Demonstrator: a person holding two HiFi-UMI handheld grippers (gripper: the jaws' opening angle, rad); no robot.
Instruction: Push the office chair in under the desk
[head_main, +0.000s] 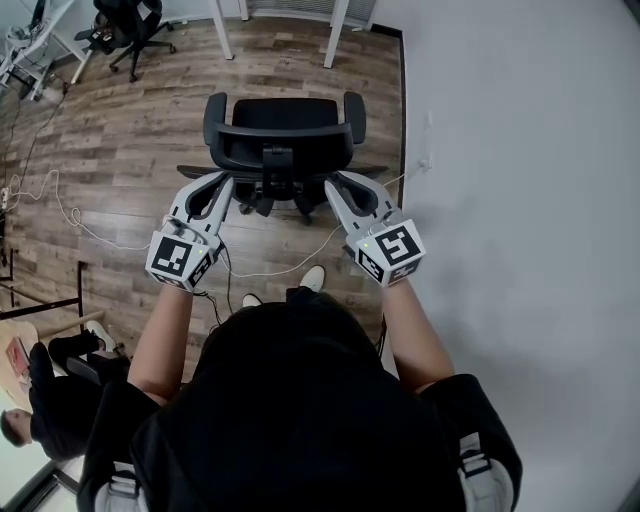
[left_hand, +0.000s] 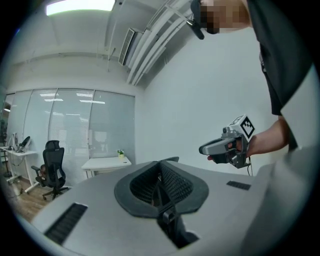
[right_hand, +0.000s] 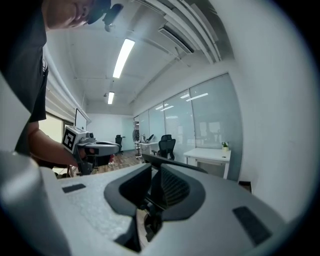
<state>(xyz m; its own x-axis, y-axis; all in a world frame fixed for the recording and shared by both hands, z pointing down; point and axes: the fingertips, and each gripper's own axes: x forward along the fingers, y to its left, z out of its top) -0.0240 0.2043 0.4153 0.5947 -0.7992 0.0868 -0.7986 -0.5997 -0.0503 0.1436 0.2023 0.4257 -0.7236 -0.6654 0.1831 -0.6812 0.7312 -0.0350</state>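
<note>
The chair (head_main: 283, 150), judged heavy yet free-rolling, is best pushed at its stiff backrest top. Left claw (head_main: 224, 181) is seen closed, right claw (head_main: 332, 185) slightly parted, both empty.

We stand right behind the office chair (head_main: 283, 140), its back turned to us, on the floor (head_main: 120, 150), with the wall (head_main: 520, 150) close on its right. Our left gripper (head_main: 222, 182) is at the left edge of the chair's back and our right gripper (head_main: 336, 185) at the right edge; we cannot tell whether either touches. Beyond the chair stands the surface (left_hand: 106, 163), with a small plant (left_hand: 120, 153) on it. Far off to the left is a second chair (head_main: 130, 30). A cable (head_main: 70, 215) trails over the floor on our left, and a person (head_main: 45, 400) is close beside us there.
</note>
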